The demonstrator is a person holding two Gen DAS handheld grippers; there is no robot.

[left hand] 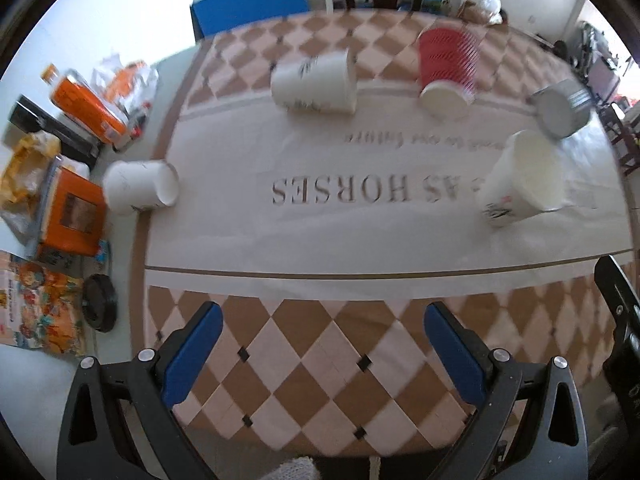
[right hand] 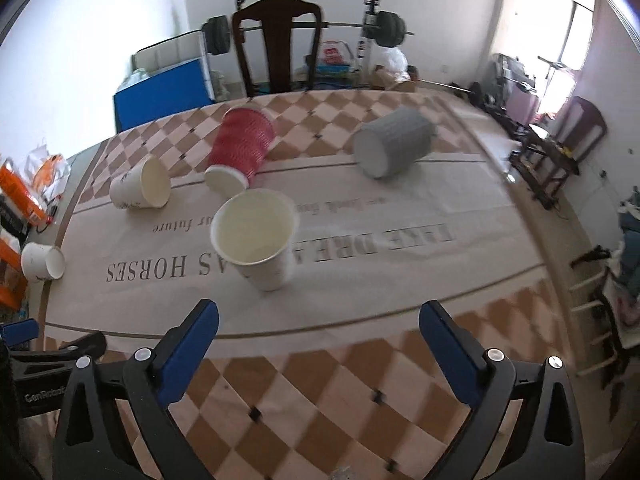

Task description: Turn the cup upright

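Note:
Several cups are on the checkered tablecloth (right hand: pixel 320 380). A white paper cup (right hand: pixel 256 240) stands upright in the middle; it also shows in the left wrist view (left hand: pixel 524 178). A red ribbed cup (right hand: pixel 242 150) (left hand: pixel 448 68) lies on its side. A grey ribbed cup (right hand: pixel 394 146) (left hand: pixel 562 106) lies on its side. A white cup (right hand: pixel 140 186) (left hand: pixel 314 82) lies on its side, and another white cup (right hand: pixel 42 266) (left hand: pixel 140 190) lies at the table's left edge. My left gripper (left hand: pixel 322 350) and right gripper (right hand: pixel 320 344) are open and empty above the near edge.
Orange boxes (left hand: pixel 78 110) and bags clutter the floor left of the table. A dark wooden chair (right hand: pixel 278 46) stands at the far side, with a blue box (right hand: pixel 164 92) and a barbell rack (right hand: pixel 380 28) behind. A stool (right hand: pixel 560 148) stands on the right.

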